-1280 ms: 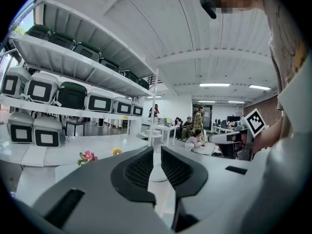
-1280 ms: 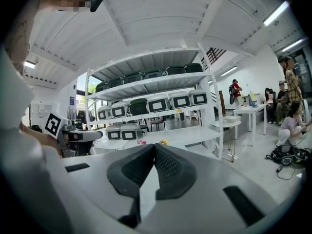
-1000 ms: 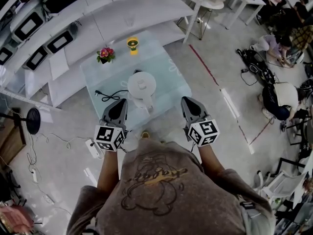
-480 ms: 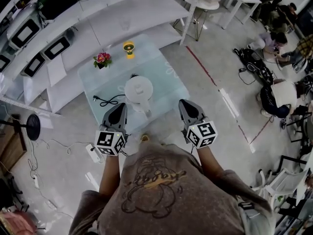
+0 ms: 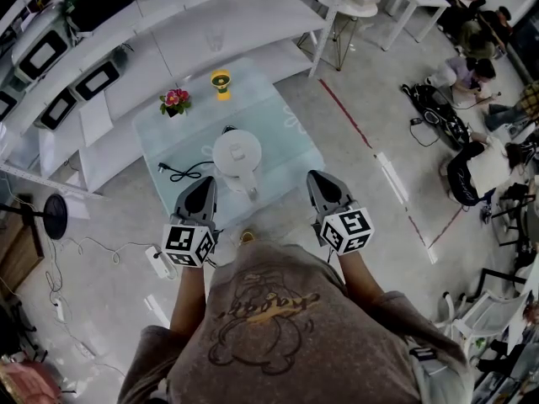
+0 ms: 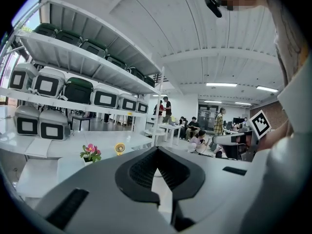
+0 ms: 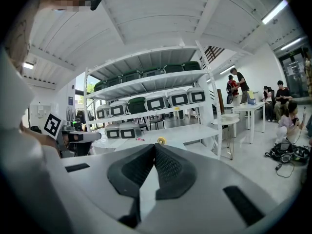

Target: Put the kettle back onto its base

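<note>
A white kettle (image 5: 237,155) stands on the low glass table (image 5: 286,129), its handle turned toward me. A black power cord (image 5: 187,171) runs from its left side across the glass. Whether the base lies under the kettle I cannot tell. My left gripper (image 5: 205,184) hangs over the table's near left edge, short of the kettle, jaws shut and holding nothing. My right gripper (image 5: 316,178) is level with it just off the table's near right corner, also shut and holding nothing. In each gripper view the closed jaws (image 6: 156,150) (image 7: 155,146) hide the kettle.
A small flower pot (image 5: 174,101) and a yellow object (image 5: 221,79) stand at the table's far side. White shelving with boxed appliances (image 5: 101,74) runs behind the table. A power strip (image 5: 158,255) lies on the floor at left. Several people (image 5: 472,74) sit far right.
Both grippers have kept their places and stayed shut. The head view has shifted slightly, so the table and kettle sit a little higher and further left in the picture.
</note>
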### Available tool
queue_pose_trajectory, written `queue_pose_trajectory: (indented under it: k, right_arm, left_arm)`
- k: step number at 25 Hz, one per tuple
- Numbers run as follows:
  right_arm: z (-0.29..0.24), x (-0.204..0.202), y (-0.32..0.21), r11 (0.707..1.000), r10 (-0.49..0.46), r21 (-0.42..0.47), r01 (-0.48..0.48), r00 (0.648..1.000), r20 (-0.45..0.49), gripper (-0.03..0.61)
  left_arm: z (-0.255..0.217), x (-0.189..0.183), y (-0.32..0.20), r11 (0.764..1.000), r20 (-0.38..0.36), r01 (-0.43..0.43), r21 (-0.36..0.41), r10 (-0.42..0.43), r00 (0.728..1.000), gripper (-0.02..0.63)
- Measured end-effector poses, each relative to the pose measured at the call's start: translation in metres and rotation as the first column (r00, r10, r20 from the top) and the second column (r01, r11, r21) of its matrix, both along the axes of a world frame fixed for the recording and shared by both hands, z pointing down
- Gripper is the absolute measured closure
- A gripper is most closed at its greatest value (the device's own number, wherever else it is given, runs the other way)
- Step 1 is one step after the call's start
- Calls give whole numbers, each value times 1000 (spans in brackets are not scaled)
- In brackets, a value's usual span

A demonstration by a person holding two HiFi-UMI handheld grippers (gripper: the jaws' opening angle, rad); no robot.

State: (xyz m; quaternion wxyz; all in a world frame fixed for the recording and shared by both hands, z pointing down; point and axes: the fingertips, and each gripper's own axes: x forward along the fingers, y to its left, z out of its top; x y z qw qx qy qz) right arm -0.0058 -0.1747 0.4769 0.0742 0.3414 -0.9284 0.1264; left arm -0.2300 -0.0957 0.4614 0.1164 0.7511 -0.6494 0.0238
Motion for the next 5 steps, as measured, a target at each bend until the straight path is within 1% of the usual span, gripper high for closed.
queue_pose_trajectory:
  k: [5]
  right_arm:
    - [-1, 2, -1, 1000, -1, 2, 1, 1000, 1, 578]
  left_arm:
    - [0, -1, 0, 1000, -5, 13, 2, -13, 1000, 592]
